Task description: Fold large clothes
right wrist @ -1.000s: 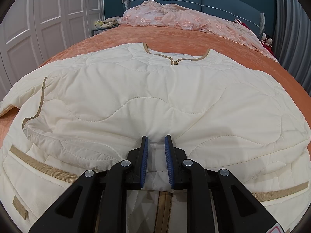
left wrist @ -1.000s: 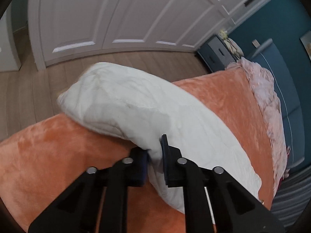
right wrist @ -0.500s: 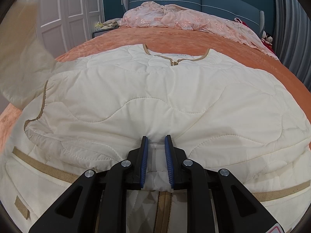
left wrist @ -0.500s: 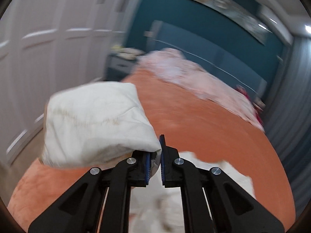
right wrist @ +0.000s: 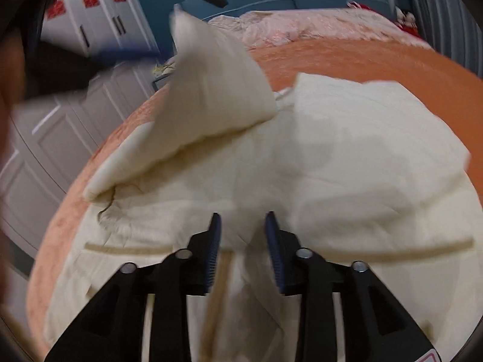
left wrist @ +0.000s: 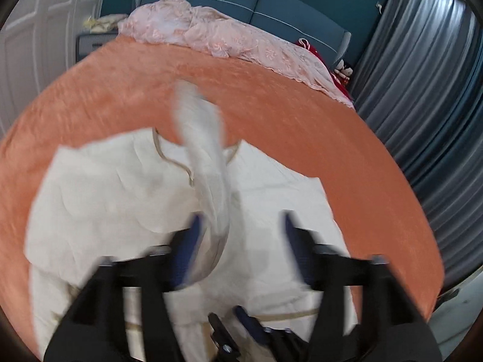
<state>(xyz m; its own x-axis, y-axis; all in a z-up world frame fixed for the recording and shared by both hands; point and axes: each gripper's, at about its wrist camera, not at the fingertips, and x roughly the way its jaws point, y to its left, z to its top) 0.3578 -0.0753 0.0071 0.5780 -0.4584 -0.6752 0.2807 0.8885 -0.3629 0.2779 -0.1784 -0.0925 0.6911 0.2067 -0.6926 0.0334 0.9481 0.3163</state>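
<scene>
A cream quilted jacket (left wrist: 105,199) lies spread on the orange bed; it also shows in the right wrist view (right wrist: 347,166). Its left sleeve (left wrist: 208,181) is in the air over the jacket's middle, seen too in the right wrist view (right wrist: 211,96), swung up and across. My left gripper (left wrist: 241,235) is open above the jacket, the sleeve's end hanging loose by its left finger. My right gripper (right wrist: 243,241) is open just above the jacket's lower front by the tan zipper strip (right wrist: 220,274); its tips (left wrist: 229,322) show at the bottom of the left wrist view.
The orange bedspread (left wrist: 271,105) surrounds the jacket. A pink lace cover (left wrist: 241,39) lies at the blue headboard (left wrist: 286,3). White wardrobe doors (right wrist: 60,114) stand left, grey curtains (left wrist: 422,96) right. A nightstand (left wrist: 90,42) sits by the bed's far left corner.
My left gripper swung the sleeve over the jacket and opened, letting it go. My right gripper opened, released the jacket's lower front and shifted. Both views are motion-blurred.
</scene>
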